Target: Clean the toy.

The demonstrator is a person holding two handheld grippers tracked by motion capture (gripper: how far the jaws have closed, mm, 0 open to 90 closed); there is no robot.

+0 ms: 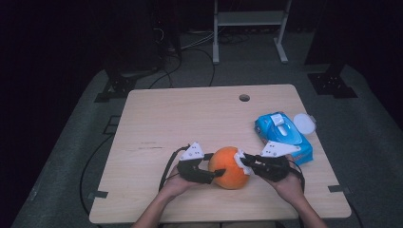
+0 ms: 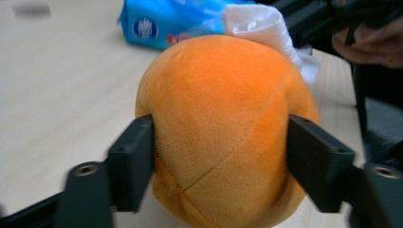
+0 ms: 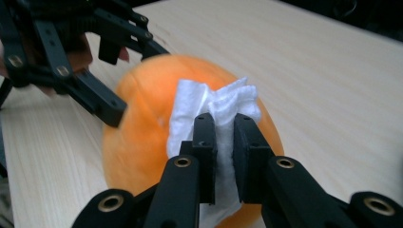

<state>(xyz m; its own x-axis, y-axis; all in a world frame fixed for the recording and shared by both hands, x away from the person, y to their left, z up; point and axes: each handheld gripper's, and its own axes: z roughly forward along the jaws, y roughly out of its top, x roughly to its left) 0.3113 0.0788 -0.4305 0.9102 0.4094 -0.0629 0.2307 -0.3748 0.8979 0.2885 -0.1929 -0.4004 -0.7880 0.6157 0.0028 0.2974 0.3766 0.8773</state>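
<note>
On the bench (image 1: 157,118), the left gripper (image 1: 216,174) has its jaws clamped on an orange plush ball (image 1: 231,167) while the right gripper (image 1: 245,161), pinching a white wipe (image 3: 216,111), presses it against the ball, wiping apparently underway.

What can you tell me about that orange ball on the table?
The orange ball looks like a soft plush toy, fuzzy, with stitched seams running across its panels. It rests on the pale wooden table, near the person's edge. The left gripper clamps it, a black jaw pressing each side. The right gripper presses a folded white wipe against its other side.
</note>
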